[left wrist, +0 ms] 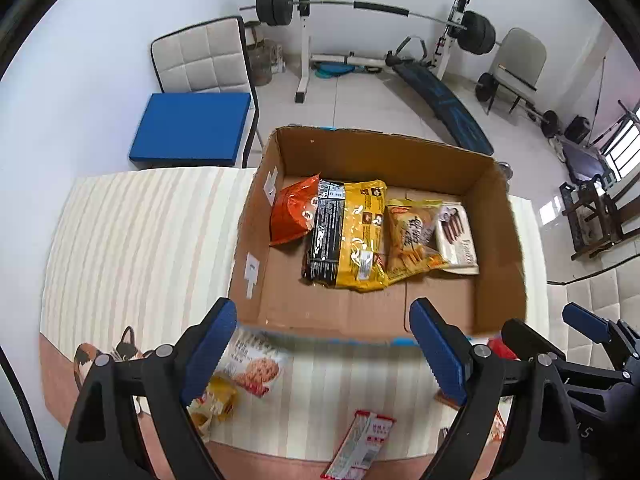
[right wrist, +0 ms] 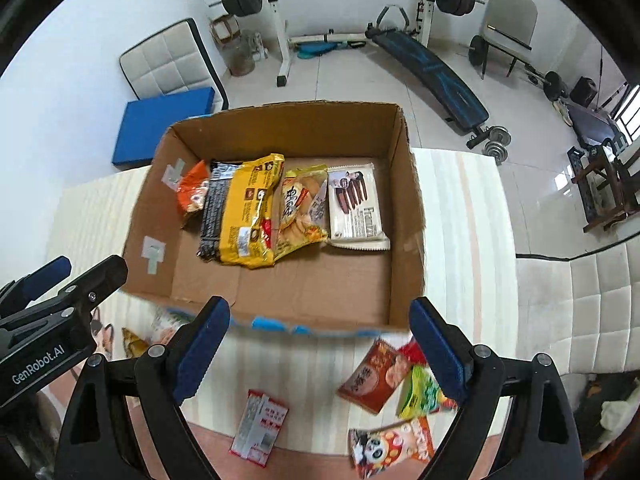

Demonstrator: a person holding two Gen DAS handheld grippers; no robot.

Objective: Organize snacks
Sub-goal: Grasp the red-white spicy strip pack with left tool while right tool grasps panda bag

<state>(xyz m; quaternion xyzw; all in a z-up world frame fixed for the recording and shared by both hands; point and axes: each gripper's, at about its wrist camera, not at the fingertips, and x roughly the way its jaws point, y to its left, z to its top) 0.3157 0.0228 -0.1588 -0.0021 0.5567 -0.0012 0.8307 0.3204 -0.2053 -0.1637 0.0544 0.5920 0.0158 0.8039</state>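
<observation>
An open cardboard box [left wrist: 384, 152] [right wrist: 288, 132] stands on the striped table. In it lie an orange bag [left wrist: 294, 212], a black-and-yellow bag [left wrist: 348, 236] [right wrist: 244, 212], a yellow cracker bag [right wrist: 300, 208] and a white wafer pack [left wrist: 456, 236] [right wrist: 354, 204]. In front of the box lie a red-and-white pack [left wrist: 360, 444] [right wrist: 260, 428], a cookie pack [left wrist: 252, 364], a brown pack [right wrist: 372, 376], a green pack [right wrist: 420, 396] and an orange panda pack [right wrist: 392, 444]. My left gripper [left wrist: 324, 348] [right wrist: 76, 276] and right gripper [right wrist: 320, 344] [left wrist: 556, 332] hover open and empty above the box's near wall.
The striped tablecloth [left wrist: 140, 240] has a pink border with a cat picture. Behind the table stand a chair with a blue cushion [left wrist: 192, 132], a barbell rack [left wrist: 304, 40], a sit-up bench [right wrist: 432, 68] and dumbbells [right wrist: 496, 140]. A quilted white surface [right wrist: 580, 304] is at right.
</observation>
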